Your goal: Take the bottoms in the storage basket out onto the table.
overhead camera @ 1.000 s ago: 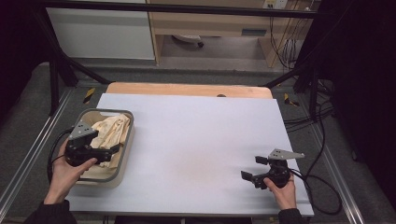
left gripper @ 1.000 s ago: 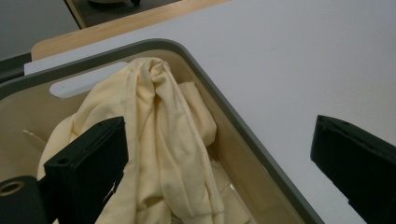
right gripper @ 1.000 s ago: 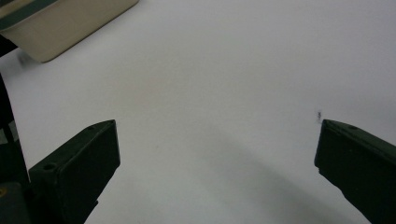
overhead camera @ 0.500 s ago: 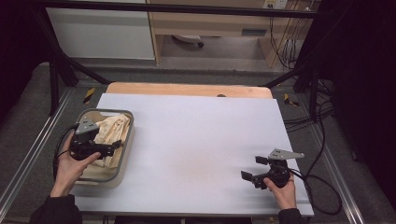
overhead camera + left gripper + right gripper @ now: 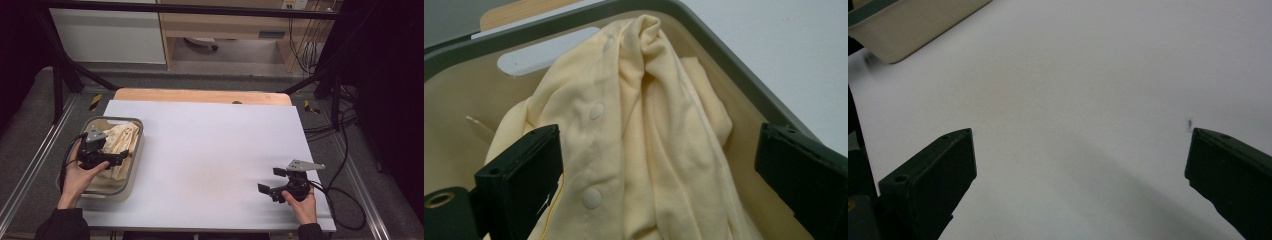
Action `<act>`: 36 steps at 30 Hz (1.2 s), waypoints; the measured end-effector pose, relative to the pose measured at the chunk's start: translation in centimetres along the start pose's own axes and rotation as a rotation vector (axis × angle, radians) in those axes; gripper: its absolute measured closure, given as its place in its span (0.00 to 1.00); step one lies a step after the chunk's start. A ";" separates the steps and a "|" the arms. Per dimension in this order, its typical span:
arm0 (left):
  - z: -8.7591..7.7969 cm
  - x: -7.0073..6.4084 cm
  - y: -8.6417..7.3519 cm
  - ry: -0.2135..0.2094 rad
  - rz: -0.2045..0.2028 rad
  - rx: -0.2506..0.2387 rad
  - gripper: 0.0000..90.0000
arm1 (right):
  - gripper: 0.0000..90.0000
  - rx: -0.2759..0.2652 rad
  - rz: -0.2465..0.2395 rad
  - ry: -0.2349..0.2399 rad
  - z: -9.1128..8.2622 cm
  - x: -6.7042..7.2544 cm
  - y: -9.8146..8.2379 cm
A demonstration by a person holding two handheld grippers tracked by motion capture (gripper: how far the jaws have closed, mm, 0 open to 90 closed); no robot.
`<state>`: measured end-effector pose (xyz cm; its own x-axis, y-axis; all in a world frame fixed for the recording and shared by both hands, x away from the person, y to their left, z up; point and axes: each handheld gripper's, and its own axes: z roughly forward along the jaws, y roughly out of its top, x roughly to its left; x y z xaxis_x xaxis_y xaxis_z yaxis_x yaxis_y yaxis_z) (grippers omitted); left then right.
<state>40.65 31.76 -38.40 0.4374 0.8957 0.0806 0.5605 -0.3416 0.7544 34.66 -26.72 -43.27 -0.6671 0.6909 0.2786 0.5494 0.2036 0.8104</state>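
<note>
A crumpled pale yellow garment (image 5: 119, 142) (image 5: 634, 135) with snap buttons lies in a cream bin with a grey rim (image 5: 131, 166) (image 5: 744, 75) at the table's left side. My left gripper (image 5: 121, 158) (image 5: 659, 185) hovers over the bin, open, its jaws standing on either side of the cloth with nothing clamped. At the front right of the white table (image 5: 210, 150), my right gripper (image 5: 270, 181) (image 5: 1080, 185) is open over bare tabletop, holding nothing.
The bin's corner (image 5: 908, 30) appears at the top left of the right gripper view. A wooden board edge (image 5: 200, 95) runs along the table's far side. Metal frame rails and cables (image 5: 340, 170) flank the table.
My left gripper has moved forward and up along the bin toward the garment. The right gripper has stayed put.
</note>
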 end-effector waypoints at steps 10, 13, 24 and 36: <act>1.2 0.0 -0.2 0.035 0.017 0.036 0.06 | 0.01 0.007 -0.001 -0.001 0.0 0.0 0.0; 1.5 0.1 -0.4 0.038 0.019 0.047 0.07 | 0.01 0.008 -0.002 -0.001 0.0 0.0 0.0; 2.4 -0.2 -0.8 0.050 0.035 0.076 0.08 | 0.01 0.009 -0.002 -0.002 0.0 0.0 0.0; 3.2 -0.1 -1.3 0.073 0.034 0.114 0.10 | 0.01 0.010 -0.004 -0.002 0.0 0.0 0.0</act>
<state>42.10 31.20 -41.44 0.4072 0.9001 0.1548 0.6246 -0.3982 0.6718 34.68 -26.71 -43.32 -0.6687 0.6912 0.2742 0.5514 0.2135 0.8065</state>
